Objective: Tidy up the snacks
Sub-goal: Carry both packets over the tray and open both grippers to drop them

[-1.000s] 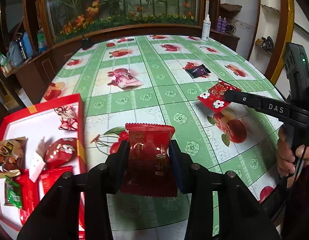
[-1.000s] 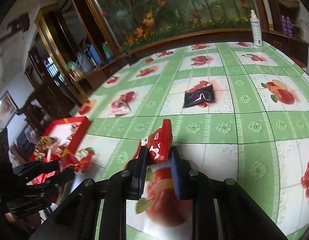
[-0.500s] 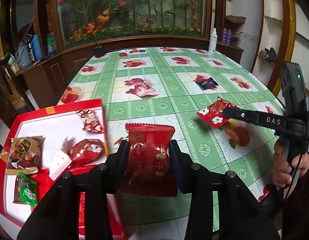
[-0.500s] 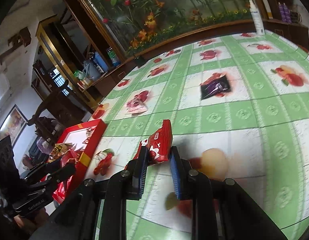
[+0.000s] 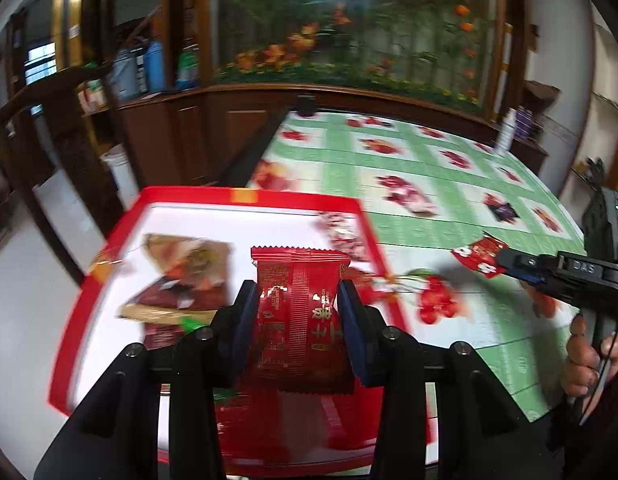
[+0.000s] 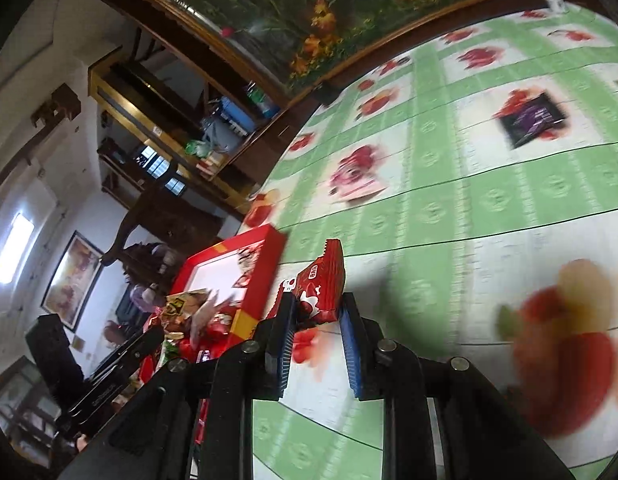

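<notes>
My left gripper (image 5: 299, 300) is shut on a dark red snack packet (image 5: 299, 308) with gold print and holds it above the red tray (image 5: 245, 196), whose white floor carries several wrapped snacks (image 5: 185, 276). My right gripper (image 6: 317, 308) is shut on a small red packet with white flowers (image 6: 321, 282), held on edge just right of the tray (image 6: 265, 276). In the left wrist view that right gripper (image 5: 501, 260) and its packet (image 5: 475, 256) hang over the table at the right. A pink packet (image 6: 355, 182) and a dark purple packet (image 6: 533, 118) lie further out on the tablecloth.
The round table (image 5: 469, 208) wears a green and white fruit-print cloth. A dark wooden cabinet (image 5: 213, 132) with a flower display stands behind it, and a white bottle (image 5: 505, 136) is at the far edge. A hand (image 5: 589, 356) grips the right tool's handle.
My left gripper has swung left with the dark red packet, from over the tablecloth to over the tray. My right gripper has carried its flowered packet left toward the tray and rolled.
</notes>
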Demonstrator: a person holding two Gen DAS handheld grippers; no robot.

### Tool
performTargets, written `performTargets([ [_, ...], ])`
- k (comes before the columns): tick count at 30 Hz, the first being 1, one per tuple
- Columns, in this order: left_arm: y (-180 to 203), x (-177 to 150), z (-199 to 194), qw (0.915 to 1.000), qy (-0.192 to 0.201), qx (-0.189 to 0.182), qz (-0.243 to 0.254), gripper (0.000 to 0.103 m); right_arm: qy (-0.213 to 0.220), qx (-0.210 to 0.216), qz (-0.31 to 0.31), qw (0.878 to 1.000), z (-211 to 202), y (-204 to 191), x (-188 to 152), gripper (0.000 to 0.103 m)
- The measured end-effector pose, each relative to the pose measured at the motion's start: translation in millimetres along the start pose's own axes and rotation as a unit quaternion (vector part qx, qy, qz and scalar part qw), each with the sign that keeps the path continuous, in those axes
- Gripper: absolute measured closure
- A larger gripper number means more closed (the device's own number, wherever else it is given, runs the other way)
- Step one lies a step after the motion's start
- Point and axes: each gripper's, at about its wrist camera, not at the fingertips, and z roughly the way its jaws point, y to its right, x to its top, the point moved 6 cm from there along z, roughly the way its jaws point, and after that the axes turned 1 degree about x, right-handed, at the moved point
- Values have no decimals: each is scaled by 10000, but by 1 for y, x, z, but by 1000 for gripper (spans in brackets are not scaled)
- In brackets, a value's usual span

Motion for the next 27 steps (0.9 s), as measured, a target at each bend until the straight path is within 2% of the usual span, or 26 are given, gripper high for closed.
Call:
performTargets([
  [5,-26,-2,2,9996,8,219,-191,64,-171,278,-80,9994,24,-23,-4,81],
  [19,-55,-5,4,9980,17,532,-335,64,-813,982,-613,9899,93,-97,-20,81],
  [27,-66,-7,8,9965,11,782,-307,64,-1131,1080,-993,9827,122,-128,-35,81],
])
